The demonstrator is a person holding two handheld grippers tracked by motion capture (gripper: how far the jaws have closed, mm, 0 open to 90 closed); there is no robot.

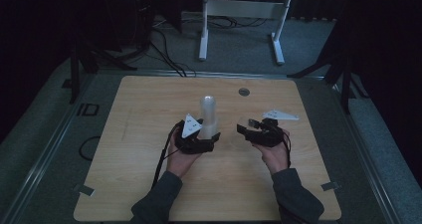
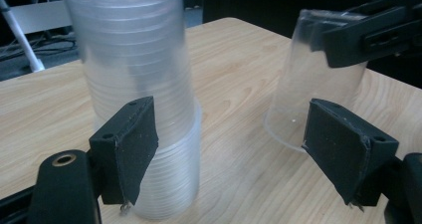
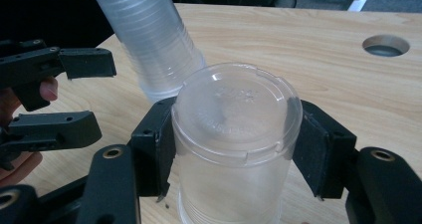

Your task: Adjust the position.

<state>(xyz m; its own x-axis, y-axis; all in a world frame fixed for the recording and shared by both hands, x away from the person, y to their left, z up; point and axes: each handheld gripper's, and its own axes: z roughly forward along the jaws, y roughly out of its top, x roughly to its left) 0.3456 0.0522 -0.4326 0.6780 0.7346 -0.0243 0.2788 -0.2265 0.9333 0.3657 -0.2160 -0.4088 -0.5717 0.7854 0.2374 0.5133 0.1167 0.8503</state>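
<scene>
A tall stack of clear plastic cups (image 1: 209, 113) stands mouth down near the middle of the wooden table (image 1: 144, 184). My left gripper (image 1: 205, 138) is open at the stack's base. In the left gripper view the stack (image 2: 139, 79) stands just behind the left pad (image 2: 130, 144), and the gap to the other pad is empty. My right gripper (image 1: 247, 129) is shut on a single clear cup (image 3: 234, 129), mouth down, its flat bottom toward the camera. This cup (image 2: 311, 89) leans slightly, rim at the tabletop, a little to the right of the stack (image 3: 149, 45).
A round cable hole (image 1: 244, 91) sits in the table behind the grippers. On the carpet beyond the far edge stand a white frame (image 1: 239, 20), cables and dark stands (image 1: 82, 59). Bare wood lies left, right and in front of the hands.
</scene>
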